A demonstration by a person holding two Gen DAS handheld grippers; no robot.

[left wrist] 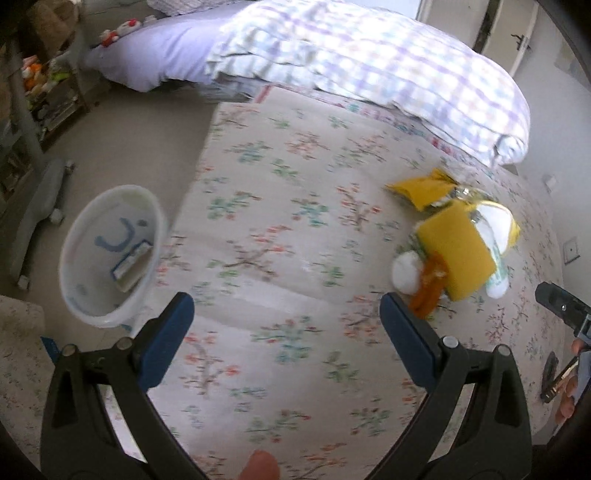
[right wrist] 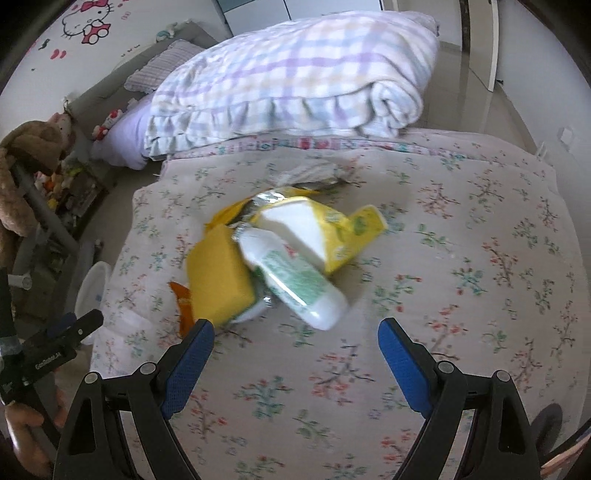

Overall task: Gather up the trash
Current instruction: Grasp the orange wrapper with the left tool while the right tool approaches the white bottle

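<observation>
Trash sits in a small pile on the flowery bed [right wrist: 461, 258]: a yellow sponge [right wrist: 218, 280], a white bottle [right wrist: 295, 280] and a yellow wrapper [right wrist: 332, 229]. Both the right gripper [right wrist: 295, 354] and the left gripper [left wrist: 286, 328] are wide open and hold nothing. A white bin [left wrist: 110, 254] stands on the floor beside the bed. A checked blanket [right wrist: 295, 74] lies behind the pile.

A home bedroom: a bed [right wrist: 461, 258] with floral cover, a folded checked quilt [right wrist: 295, 81], a pillow [right wrist: 162, 66], plush toys [right wrist: 33, 147] and a cartoon-cat wall decal [right wrist: 88, 22].
</observation>
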